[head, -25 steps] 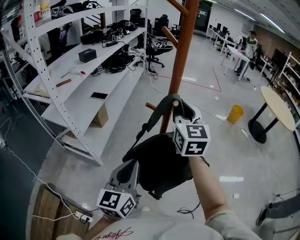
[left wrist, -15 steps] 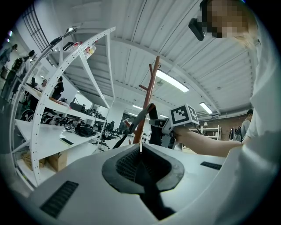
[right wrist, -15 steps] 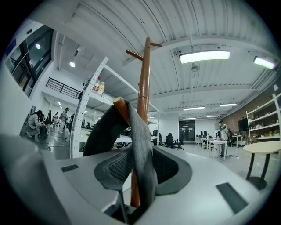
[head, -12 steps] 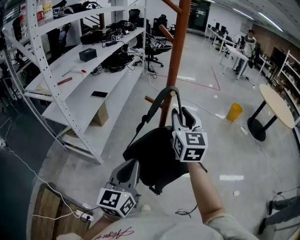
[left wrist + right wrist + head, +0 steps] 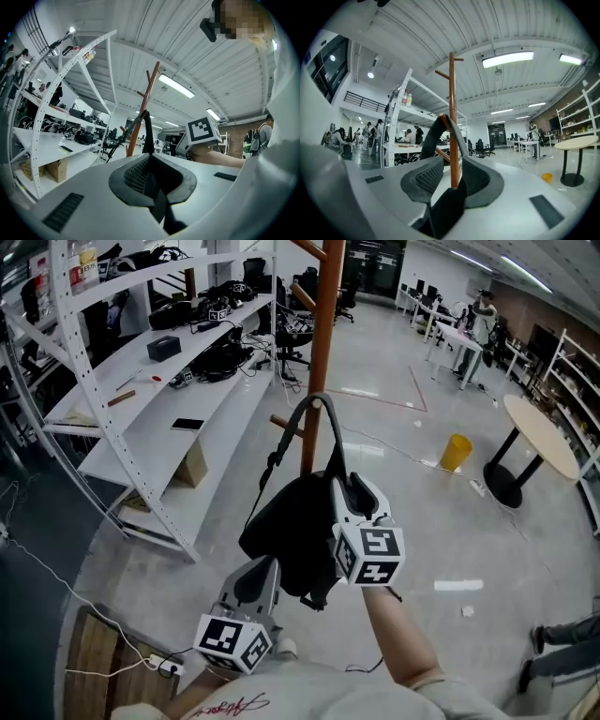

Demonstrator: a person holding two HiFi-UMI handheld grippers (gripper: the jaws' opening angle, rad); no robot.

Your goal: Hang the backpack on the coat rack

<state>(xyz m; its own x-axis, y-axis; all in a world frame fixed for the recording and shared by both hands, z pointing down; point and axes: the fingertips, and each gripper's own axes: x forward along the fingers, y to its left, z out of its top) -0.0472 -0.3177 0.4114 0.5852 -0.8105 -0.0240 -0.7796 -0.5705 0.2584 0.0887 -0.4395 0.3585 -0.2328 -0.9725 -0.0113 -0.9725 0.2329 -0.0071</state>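
A black backpack (image 5: 291, 531) hangs by its top loop (image 5: 314, 407) from a peg of the brown wooden coat rack (image 5: 323, 324). My right gripper (image 5: 345, 488) sits just below the loop, against the bag's upper side. In the right gripper view, that gripper (image 5: 452, 176) has just been opening. The rack pole (image 5: 452, 117) shows through the gap, the loop (image 5: 440, 124) arcs ahead over the peg, and black cloth lies low between the pads without being pressed. My left gripper (image 5: 255, 577) is at the bag's bottom, and its jaws (image 5: 151, 174) are closed on black backpack fabric.
White shelving (image 5: 141, 381) with tools and cables runs along the left. A yellow bin (image 5: 456, 451) and a round table (image 5: 539, 437) stand to the right, and a cable trails over the floor. A wooden board (image 5: 94, 662) lies bottom left. Someone's shoes (image 5: 553, 652) show at the right.
My right gripper let go of the loop and drew back down toward me. The loop stays on the peg, and the backpack now hangs from the rack.
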